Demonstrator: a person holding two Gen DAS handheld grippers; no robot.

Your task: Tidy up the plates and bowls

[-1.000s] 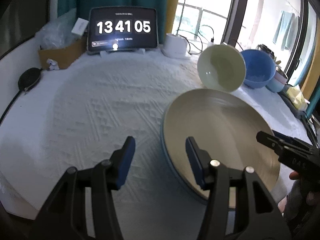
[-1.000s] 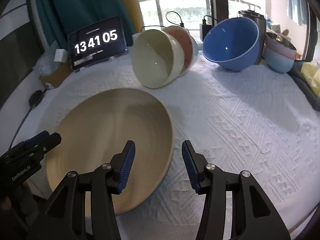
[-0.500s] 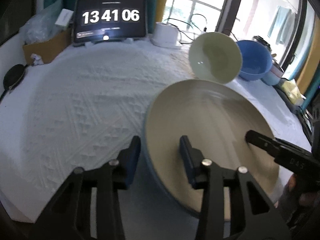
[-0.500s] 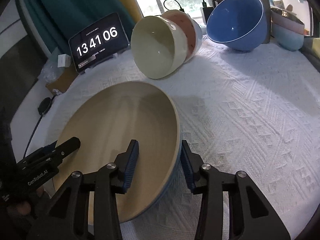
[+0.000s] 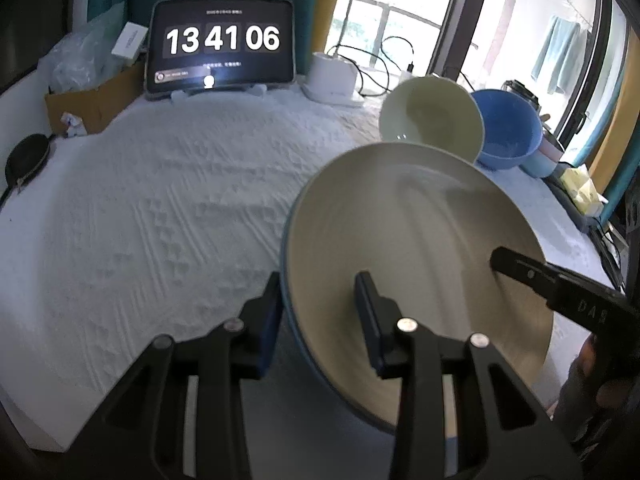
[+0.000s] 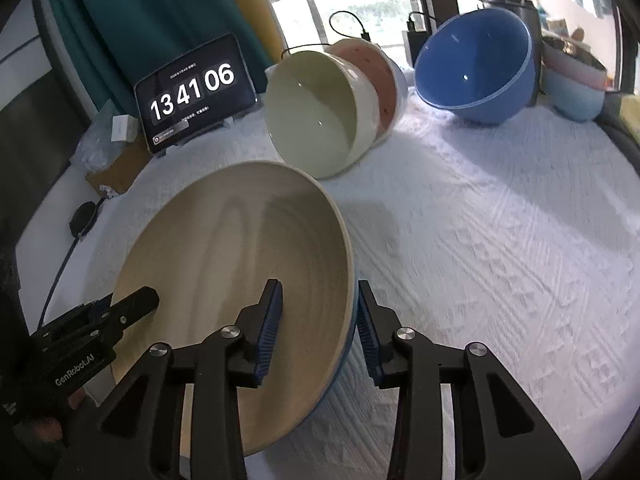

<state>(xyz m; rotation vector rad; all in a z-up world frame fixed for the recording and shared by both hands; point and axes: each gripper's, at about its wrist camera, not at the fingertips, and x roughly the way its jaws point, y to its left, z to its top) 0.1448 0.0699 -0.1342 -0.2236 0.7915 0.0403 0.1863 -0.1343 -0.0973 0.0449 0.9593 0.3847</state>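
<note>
A wide beige plate [image 5: 420, 240] with a blue outside lies between both grippers, its rim raised off the white cloth. My left gripper [image 5: 319, 280] is shut on its left rim, one pad outside and one on the inner face. My right gripper [image 6: 319, 284] straddles the opposite rim of the plate [image 6: 240, 248]. Its jaws are closing, and the outer pad lies against the blue wall. Behind the plate a cream bowl [image 6: 316, 120] lies on its side nested in a pink bowl [image 6: 384, 80]. A blue bowl [image 6: 476, 68] tilts to their right.
A tablet clock [image 5: 220, 48] stands at the back of the table [image 5: 160, 200]. A cardboard box [image 5: 92, 100] and a black round pad [image 5: 26, 156] are at the left. A white device [image 5: 334, 80] with cables sits by the window. Stacked pastel bowls [image 6: 576, 84] sit at the far right.
Both grippers moved in over opposite rims of the plate and narrowed on them. The plate, flat on the cloth before, now sits raised and tilted.
</note>
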